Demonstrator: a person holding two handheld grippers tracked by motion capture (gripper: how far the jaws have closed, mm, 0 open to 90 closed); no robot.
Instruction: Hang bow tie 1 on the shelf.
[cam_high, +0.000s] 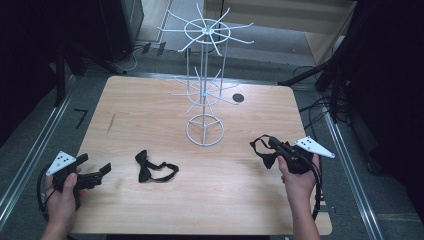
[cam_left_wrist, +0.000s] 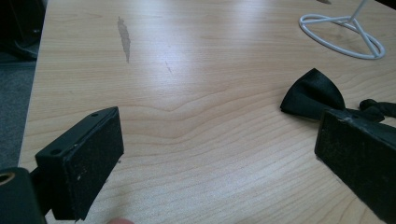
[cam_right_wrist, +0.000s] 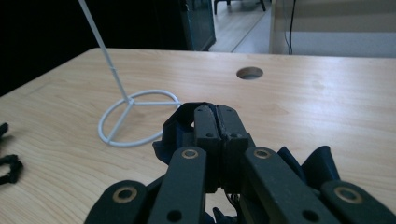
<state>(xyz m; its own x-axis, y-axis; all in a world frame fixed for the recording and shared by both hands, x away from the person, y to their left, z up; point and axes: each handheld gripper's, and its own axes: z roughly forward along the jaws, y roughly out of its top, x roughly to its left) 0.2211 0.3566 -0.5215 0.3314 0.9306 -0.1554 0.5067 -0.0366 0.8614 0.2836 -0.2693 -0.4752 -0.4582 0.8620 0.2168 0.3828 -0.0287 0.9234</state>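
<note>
My right gripper (cam_high: 272, 145) pinches a black bow tie (cam_high: 262, 150) just above the desk (cam_high: 150, 100) near its right edge; it looks light, limp and floppy, best held by the knot or strap. My left gripper (cam_high: 102, 171) is spread, empty. Second tie (cam_high: 152, 170) lies between. Rack (cam_high: 205, 75) stands ahead, open room around.

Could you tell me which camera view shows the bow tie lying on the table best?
The high view: the lying bow tie shows whole there, wings and strap. The left gripper view catches one wing behind a jaw; the right gripper view shows a bit of strap at its left edge.
</note>
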